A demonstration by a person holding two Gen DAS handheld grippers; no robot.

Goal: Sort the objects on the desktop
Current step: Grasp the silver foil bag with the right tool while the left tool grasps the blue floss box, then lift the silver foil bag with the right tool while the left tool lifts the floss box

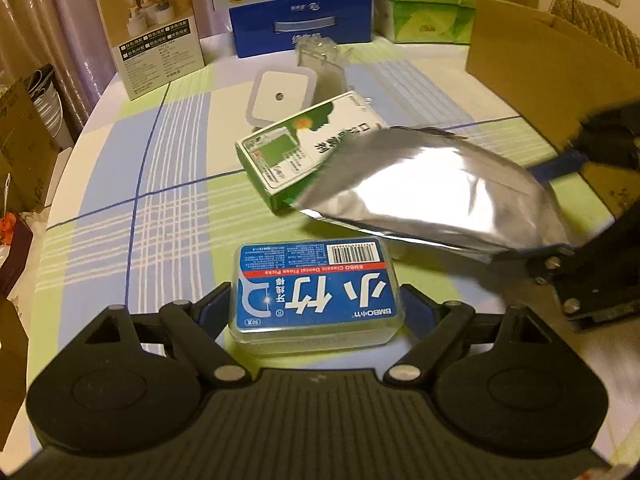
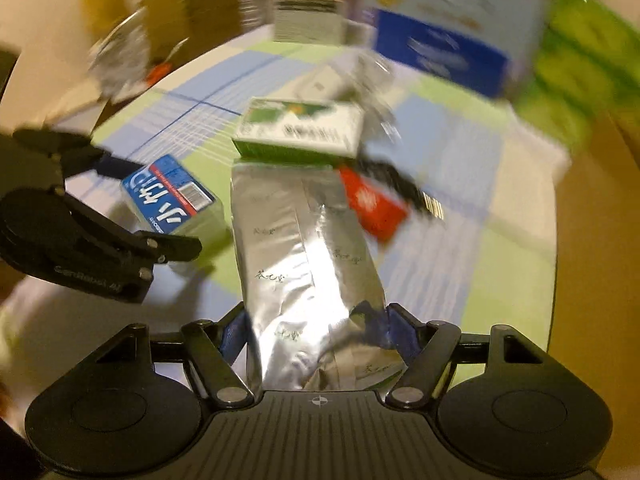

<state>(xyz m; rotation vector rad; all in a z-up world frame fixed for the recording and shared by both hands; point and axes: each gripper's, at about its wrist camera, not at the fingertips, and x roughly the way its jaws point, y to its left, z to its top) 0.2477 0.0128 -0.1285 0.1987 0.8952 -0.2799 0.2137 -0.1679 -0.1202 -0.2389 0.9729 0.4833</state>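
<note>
A blue-labelled clear box of dental floss picks (image 1: pixel 316 292) sits on the checked tablecloth between the fingers of my left gripper (image 1: pixel 316 300), whose pads touch its two sides. The same box (image 2: pixel 168 196) and left gripper (image 2: pixel 160 208) appear at the left of the blurred right wrist view. My right gripper (image 2: pixel 314 320) is shut on the near end of a silver foil pouch (image 2: pixel 304 248). Seen from the left wrist, that pouch (image 1: pixel 432 192) hangs above the table, held at the right by the right gripper (image 1: pixel 556 212). It covers part of a green and white carton (image 1: pixel 296 152).
A white lidded container (image 1: pixel 280 98) and crumpled clear plastic (image 1: pixel 320 56) lie beyond the carton (image 2: pixel 298 128). A red packet (image 2: pixel 372 204) lies right of the pouch. An open cardboard box (image 1: pixel 540 76) stands at the right. A blue box (image 1: pixel 300 24), green tissue packs (image 1: pixel 432 4) and a product box (image 1: pixel 152 28) line the back.
</note>
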